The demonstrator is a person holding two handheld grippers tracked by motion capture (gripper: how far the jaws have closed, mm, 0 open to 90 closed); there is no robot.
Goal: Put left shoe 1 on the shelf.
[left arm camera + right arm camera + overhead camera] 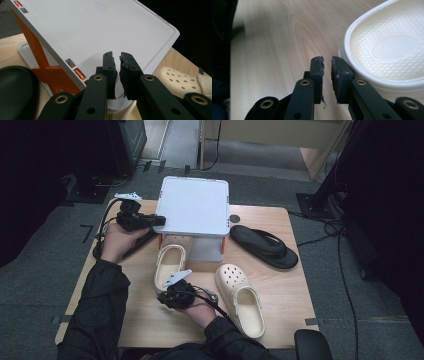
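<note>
Currently resting, nearly closed and empty: left claw (159,220) beside white rack (192,205), right claw (167,296) at heel of cream clog (169,265), half-inserted under rack; second clog (242,300) waiting on counter (280,280).

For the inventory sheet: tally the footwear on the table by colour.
Cream clogs: 2, one part-way under the white rack, one on the open table.
Black sandals: 2, one right of the rack, one left of it.
Total: 4
</note>
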